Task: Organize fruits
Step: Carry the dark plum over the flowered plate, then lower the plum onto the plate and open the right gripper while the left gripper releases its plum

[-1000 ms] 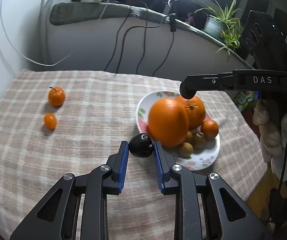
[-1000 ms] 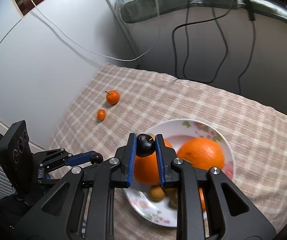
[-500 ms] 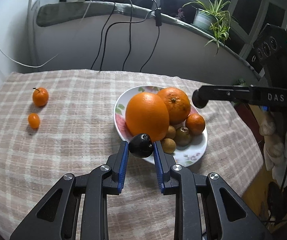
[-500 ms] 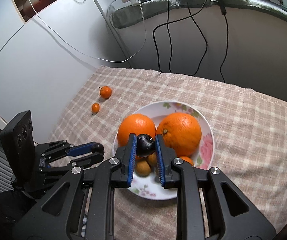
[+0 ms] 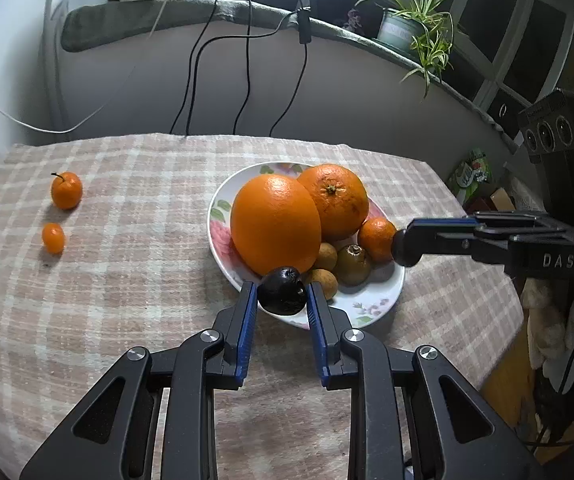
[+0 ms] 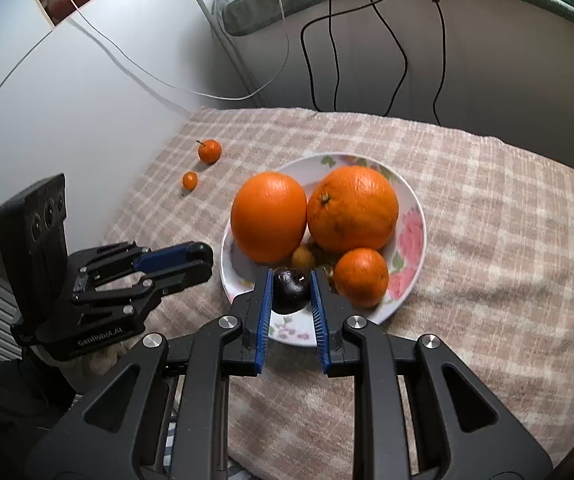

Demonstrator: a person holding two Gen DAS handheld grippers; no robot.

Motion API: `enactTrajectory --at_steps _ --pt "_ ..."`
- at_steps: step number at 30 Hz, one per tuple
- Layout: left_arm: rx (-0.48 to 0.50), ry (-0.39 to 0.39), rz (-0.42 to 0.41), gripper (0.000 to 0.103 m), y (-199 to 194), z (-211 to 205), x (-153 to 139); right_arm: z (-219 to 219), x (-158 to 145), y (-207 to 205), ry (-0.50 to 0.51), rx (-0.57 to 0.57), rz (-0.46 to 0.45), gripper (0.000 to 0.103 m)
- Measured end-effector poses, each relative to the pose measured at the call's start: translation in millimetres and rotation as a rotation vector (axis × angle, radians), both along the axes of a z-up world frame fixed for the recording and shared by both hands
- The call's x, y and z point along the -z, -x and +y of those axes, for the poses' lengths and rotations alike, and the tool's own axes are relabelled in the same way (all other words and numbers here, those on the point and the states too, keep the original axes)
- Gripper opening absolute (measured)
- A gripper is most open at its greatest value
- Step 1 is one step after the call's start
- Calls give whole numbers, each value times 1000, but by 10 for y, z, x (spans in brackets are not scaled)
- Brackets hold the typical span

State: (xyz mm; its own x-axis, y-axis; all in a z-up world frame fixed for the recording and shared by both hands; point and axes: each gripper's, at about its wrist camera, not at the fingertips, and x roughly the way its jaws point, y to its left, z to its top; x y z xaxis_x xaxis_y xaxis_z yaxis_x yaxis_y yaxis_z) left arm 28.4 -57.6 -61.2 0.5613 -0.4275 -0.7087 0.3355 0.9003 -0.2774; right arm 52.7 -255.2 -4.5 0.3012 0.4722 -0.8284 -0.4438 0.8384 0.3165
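Left gripper point(image 5: 281, 302) and right gripper point(image 6: 291, 295): jaws of each closed on a dark fruit point(image 6: 291, 290), both held over the near rim of the floral plate point(image 6: 409, 236); plate's near edge hidden behind them. Plate holds two large oranges point(image 6: 353, 209), a mandarin point(image 6: 361, 277), small brown fruits point(image 5: 353, 264), partly hidden. Two small mandarins point(image 5: 66, 190) lie far left on the checked tabletop point(image 5: 135, 256).

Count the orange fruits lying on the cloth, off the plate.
2: a stemmed mandarin far left on the cloth, a smaller kumquat just nearer. None appear hidden.
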Motion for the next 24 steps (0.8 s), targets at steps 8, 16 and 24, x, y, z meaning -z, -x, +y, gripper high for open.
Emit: enactTrajectory --at_steps 8,16,24 --pt "13 -2 9 24 -16 -66 18 -14 96 65 13 -2 11 20" --pt "20 -11 12 24 -31 -114 24 -12 148 52 25 -2 18 20" --pt "31 -16 15 24 -45 -156 36 16 186 48 34 -7 20 20"
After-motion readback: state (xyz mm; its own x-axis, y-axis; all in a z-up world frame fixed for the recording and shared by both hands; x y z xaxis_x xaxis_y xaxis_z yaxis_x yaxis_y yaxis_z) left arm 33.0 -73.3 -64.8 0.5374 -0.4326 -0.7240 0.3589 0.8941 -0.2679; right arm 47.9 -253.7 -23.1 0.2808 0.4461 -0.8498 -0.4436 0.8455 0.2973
